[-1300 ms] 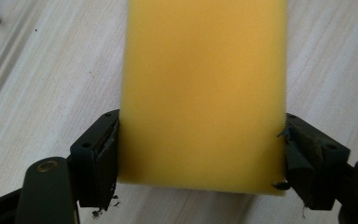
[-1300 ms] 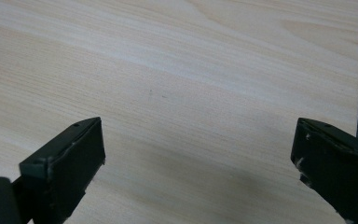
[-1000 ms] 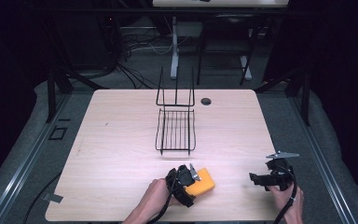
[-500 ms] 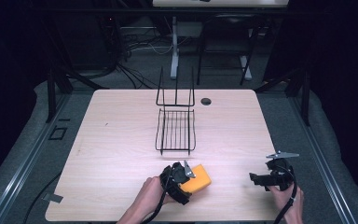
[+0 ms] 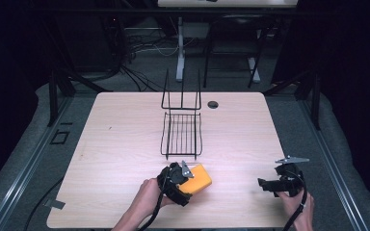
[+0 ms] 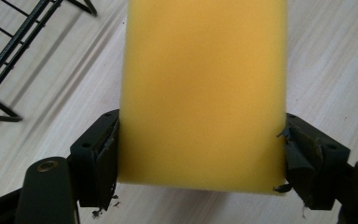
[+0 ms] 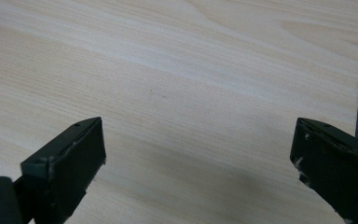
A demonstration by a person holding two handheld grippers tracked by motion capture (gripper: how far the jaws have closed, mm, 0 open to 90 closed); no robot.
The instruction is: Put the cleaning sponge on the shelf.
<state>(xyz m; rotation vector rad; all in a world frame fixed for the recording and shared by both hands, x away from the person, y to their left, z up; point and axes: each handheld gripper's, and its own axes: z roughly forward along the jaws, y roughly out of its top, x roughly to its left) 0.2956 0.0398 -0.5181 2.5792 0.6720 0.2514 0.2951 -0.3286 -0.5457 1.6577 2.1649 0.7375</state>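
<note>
Yellow sponge (image 6: 203, 93): I am gripping it across its width in the left hand-held gripper (image 5: 178, 182), long axis running away from me toward the rack (image 5: 181, 134), just beyond. Right hand-held gripper (image 5: 280, 182): gaping wide, empty, idling over the surface (image 5: 115, 144).

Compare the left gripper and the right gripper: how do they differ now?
The left gripper is shut on the yellow sponge; the right gripper is open and holds nothing. The left gripper sits near the wire rack; the right gripper sits toward the table's right edge. Both have black jaws and are hand-held.
</note>
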